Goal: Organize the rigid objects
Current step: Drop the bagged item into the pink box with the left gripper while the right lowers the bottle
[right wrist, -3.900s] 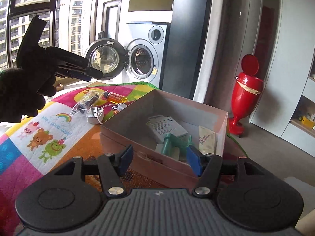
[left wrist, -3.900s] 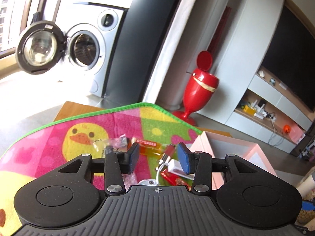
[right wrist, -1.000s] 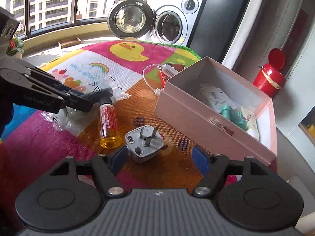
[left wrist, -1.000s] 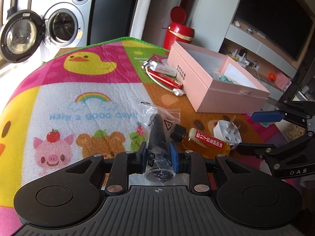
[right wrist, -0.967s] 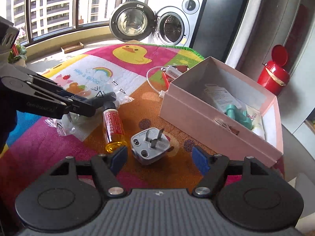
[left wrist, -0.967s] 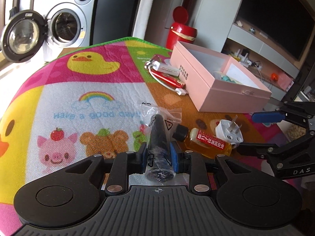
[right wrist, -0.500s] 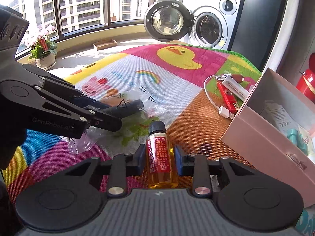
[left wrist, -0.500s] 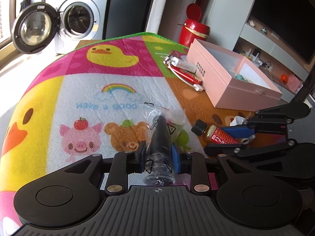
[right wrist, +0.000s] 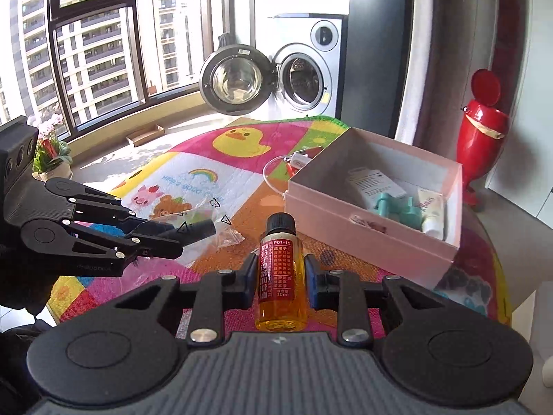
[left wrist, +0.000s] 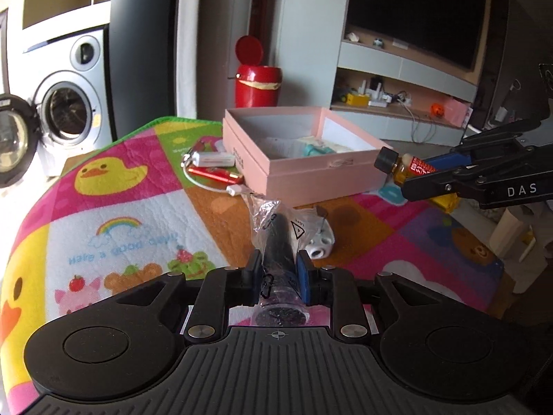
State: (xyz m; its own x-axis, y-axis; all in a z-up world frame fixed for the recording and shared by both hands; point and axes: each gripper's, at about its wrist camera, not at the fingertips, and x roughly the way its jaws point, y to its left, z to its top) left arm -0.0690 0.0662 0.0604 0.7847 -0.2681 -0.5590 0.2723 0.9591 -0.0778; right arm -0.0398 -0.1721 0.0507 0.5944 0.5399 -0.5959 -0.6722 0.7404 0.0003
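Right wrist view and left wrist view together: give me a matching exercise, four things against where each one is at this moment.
Things:
1. oil bottle
2. bagged black cylinder
3. white plug adapter
4. teal plastic part

Places:
A. lying on the play mat
B. inside the pink box
C. clamped in the left claw
D. clamped in the right claw

Pairs: 1-D, 2-C, 3-A, 4-B
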